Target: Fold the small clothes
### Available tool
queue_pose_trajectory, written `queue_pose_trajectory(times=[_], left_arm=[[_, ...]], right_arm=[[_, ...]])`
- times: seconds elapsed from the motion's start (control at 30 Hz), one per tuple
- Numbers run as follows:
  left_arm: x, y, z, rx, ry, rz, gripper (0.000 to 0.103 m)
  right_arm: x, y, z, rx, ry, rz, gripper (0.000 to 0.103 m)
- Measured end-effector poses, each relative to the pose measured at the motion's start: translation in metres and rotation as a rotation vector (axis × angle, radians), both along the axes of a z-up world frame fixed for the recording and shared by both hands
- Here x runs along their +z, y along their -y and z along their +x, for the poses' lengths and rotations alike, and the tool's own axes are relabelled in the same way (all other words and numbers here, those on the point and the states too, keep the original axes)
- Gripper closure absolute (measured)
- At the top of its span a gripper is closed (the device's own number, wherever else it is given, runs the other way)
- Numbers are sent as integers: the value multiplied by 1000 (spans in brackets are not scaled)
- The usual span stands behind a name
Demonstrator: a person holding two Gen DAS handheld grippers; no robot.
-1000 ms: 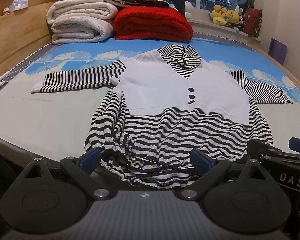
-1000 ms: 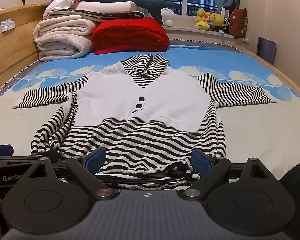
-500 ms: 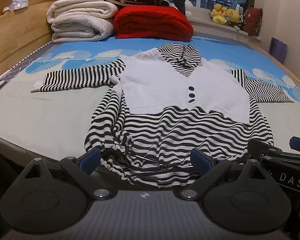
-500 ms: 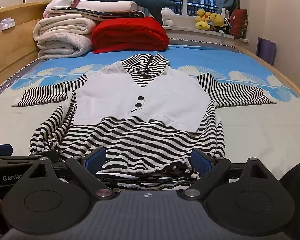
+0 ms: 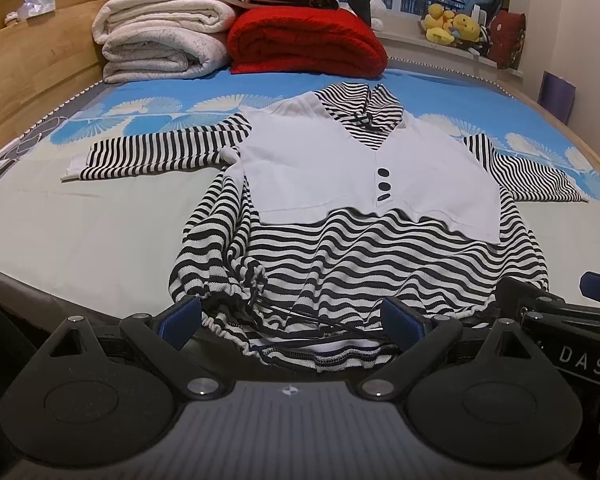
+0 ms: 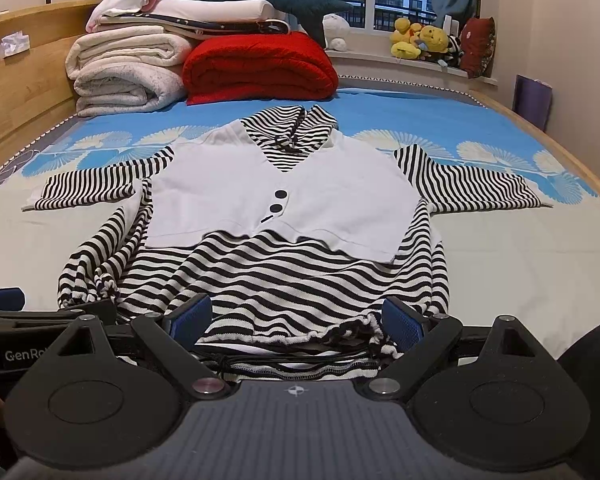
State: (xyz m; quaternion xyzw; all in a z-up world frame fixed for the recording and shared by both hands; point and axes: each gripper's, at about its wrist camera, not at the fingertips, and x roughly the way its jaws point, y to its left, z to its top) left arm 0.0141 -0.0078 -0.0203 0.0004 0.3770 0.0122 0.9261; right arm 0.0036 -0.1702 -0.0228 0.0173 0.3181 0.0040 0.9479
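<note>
A small black-and-white striped top with a white vest panel (image 5: 340, 168) lies flat on the bed, sleeves spread; it also shows in the right wrist view (image 6: 284, 196). My left gripper (image 5: 290, 318) is open at the left part of the gathered hem (image 5: 236, 292), fingers straddling the cloth. My right gripper (image 6: 296, 320) is open at the right part of the hem (image 6: 356, 332). Each gripper's fingers show at the edge of the other's view. A dark drawstring (image 5: 300, 314) trails along the hem.
The bed (image 5: 80, 240) has a pale and blue patterned sheet. Folded white blankets (image 5: 160, 48) and a red blanket (image 5: 304, 44) are stacked at the far end. A wooden side board (image 5: 20, 80) runs along the left. Plush toys (image 6: 420, 40) sit on the windowsill.
Both grippers have edged slightly forward and lower toward the hem; the top looks a little nearer. Both stay open and the cloth has not moved.
</note>
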Motion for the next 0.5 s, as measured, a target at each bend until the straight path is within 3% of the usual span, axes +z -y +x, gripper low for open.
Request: queue_pose_trajectory(times=[0.5], left_arm=[[-1,1,2,-1,-8,1,5]], right_arm=[[0,0,1,-4,-11,-5,11]])
